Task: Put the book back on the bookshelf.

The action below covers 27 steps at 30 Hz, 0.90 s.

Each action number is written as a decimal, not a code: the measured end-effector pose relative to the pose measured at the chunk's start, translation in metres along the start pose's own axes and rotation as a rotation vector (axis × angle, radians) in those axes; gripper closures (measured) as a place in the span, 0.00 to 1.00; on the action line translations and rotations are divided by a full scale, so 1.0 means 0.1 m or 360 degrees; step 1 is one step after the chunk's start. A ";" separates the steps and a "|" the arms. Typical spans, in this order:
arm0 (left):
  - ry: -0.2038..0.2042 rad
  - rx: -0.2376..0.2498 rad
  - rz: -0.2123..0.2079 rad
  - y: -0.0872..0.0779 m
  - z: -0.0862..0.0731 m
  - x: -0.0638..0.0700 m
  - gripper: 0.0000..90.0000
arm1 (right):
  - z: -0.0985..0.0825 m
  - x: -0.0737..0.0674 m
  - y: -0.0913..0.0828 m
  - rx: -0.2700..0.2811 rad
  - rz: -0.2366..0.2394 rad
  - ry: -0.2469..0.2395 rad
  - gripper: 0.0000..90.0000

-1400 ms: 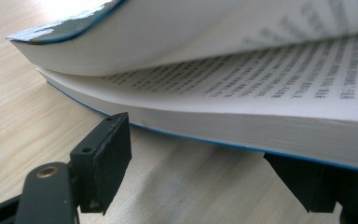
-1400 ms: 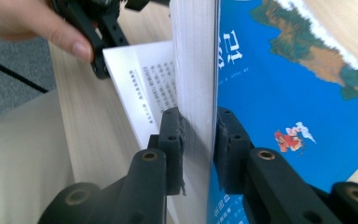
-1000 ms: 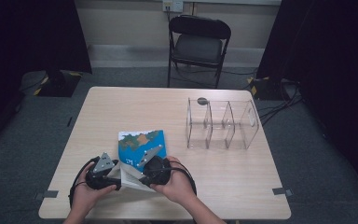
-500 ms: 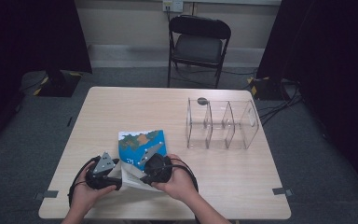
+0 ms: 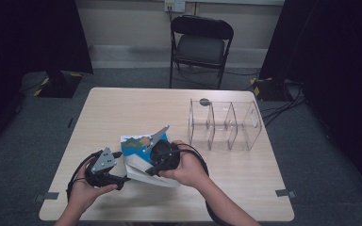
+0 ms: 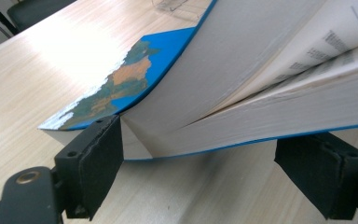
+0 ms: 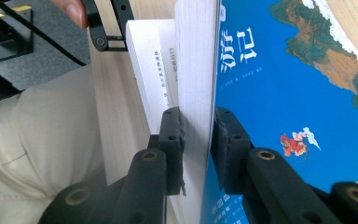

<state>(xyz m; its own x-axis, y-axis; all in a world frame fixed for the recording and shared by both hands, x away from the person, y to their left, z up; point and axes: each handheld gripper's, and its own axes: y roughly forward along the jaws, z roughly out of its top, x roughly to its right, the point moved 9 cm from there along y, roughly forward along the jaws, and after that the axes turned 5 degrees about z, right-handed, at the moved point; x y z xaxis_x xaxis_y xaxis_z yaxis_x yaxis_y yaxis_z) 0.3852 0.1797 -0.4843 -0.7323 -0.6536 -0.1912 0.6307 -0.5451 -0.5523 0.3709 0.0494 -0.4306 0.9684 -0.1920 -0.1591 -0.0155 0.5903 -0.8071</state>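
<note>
The blue-covered book (image 7: pixel 284 84) gaped (pages fanned); right gripper (image 7: pixel 197 140) pinched its upper pages, left gripper (image 6: pixel 214 163) spread.

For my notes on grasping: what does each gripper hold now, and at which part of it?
The right gripper clamps the blue book by the edge of its front cover and upper pages. The left gripper holds nothing; its jaws have just been opening.

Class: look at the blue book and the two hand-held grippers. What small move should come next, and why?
Probably lift the right hand-held gripper a little further. Its jaws pinch the front cover and a wad of pages of the blue book, which is fanning open. The left hand-held gripper has just been opening, its pads off the lower pages, so it could take those.
</note>
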 end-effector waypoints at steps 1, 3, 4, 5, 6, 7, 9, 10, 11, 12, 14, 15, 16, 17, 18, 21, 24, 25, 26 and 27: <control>0.0009 0.0024 -0.0006 -0.01 0.02 -0.01 0.17 | 0.01 0.00 -0.01 0.0006 0.0018 0.0008 0.83; 0.0004 0.0054 -0.0023 -0.03 0.05 -0.01 0.17 | 0.02 0.02 -0.03 0.0011 0.0041 0.0012 0.83; 0.0002 0.0072 -0.0040 -0.03 0.07 -0.01 0.16 | 0.03 0.03 -0.05 0.0001 0.0048 -0.0002 0.83; 0.0015 0.0081 -0.0052 -0.04 0.08 -0.01 0.15 | 0.04 0.04 -0.06 -0.0011 0.0049 -0.0025 0.83; 0.0012 0.0086 -0.0052 -0.04 0.09 -0.01 0.15 | 0.05 0.04 -0.07 -0.0016 0.0049 -0.0015 0.83; 0.0017 0.0069 -0.0050 -0.04 0.10 -0.02 0.15 | 0.07 0.05 -0.07 -0.0019 0.0049 -0.0029 0.83; 0.0031 0.0068 -0.0066 -0.04 0.10 -0.03 0.14 | 0.08 0.05 -0.08 -0.0028 0.0056 -0.0030 0.83; 0.0028 0.0075 -0.0068 -0.04 0.10 -0.02 0.14 | 0.08 0.05 -0.08 -0.0034 0.0054 -0.0041 0.83; 0.0041 0.0076 -0.0067 -0.03 0.10 -0.03 0.14 | 0.08 0.06 -0.08 -0.0042 0.0051 -0.0042 0.83; 0.0043 0.0077 -0.0067 -0.03 0.10 -0.03 0.14 | 0.08 0.05 -0.08 -0.0045 0.0054 -0.0040 0.83; 0.0055 0.0068 -0.0066 -0.04 0.09 -0.03 0.14 | 0.09 0.06 -0.08 -0.0028 0.0062 -0.0044 0.83; 0.0060 0.0062 -0.0065 -0.03 0.09 -0.03 0.14 | 0.08 0.05 -0.08 -0.0034 0.0068 -0.0032 0.83; 0.0060 0.0056 -0.0065 -0.04 0.09 -0.03 0.14 | 0.08 0.05 -0.08 -0.0034 0.0068 -0.0023 0.83; 0.0062 0.0052 -0.0063 -0.04 0.09 -0.03 0.14 | 0.08 0.06 -0.08 -0.0033 0.0065 -0.0031 0.83; 0.0057 0.0057 -0.0062 -0.04 0.09 -0.03 0.14 | 0.09 0.06 -0.08 -0.0026 0.0064 -0.0035 0.83; 0.0077 0.0047 -0.0061 -0.04 0.07 -0.02 0.13 | 0.09 0.06 -0.08 -0.0023 0.0062 -0.0034 0.83; 0.0117 0.0040 -0.0046 -0.04 0.06 -0.02 0.12 | 0.09 0.06 -0.08 -0.0016 0.0064 -0.0027 0.83; 0.0119 0.0033 -0.0040 -0.03 0.06 -0.02 0.10 | 0.08 0.06 -0.08 -0.0016 0.0064 -0.0027 0.83; 0.0113 0.0034 -0.0039 -0.03 0.06 -0.02 0.09 | 0.08 0.06 -0.08 -0.0019 0.0065 -0.0028 0.83; 0.0113 0.0040 -0.0045 -0.02 0.07 -0.02 0.09 | 0.08 0.06 -0.07 -0.0019 0.0064 -0.0032 0.83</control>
<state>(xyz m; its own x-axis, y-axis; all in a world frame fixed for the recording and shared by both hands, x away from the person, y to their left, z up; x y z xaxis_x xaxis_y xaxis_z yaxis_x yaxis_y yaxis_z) 0.3867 0.1784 -0.4775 -0.7656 -0.5994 -0.2335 0.6153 -0.5764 -0.5378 0.3787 0.0501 -0.4216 0.9718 -0.1522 -0.1802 -0.0576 0.5877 -0.8070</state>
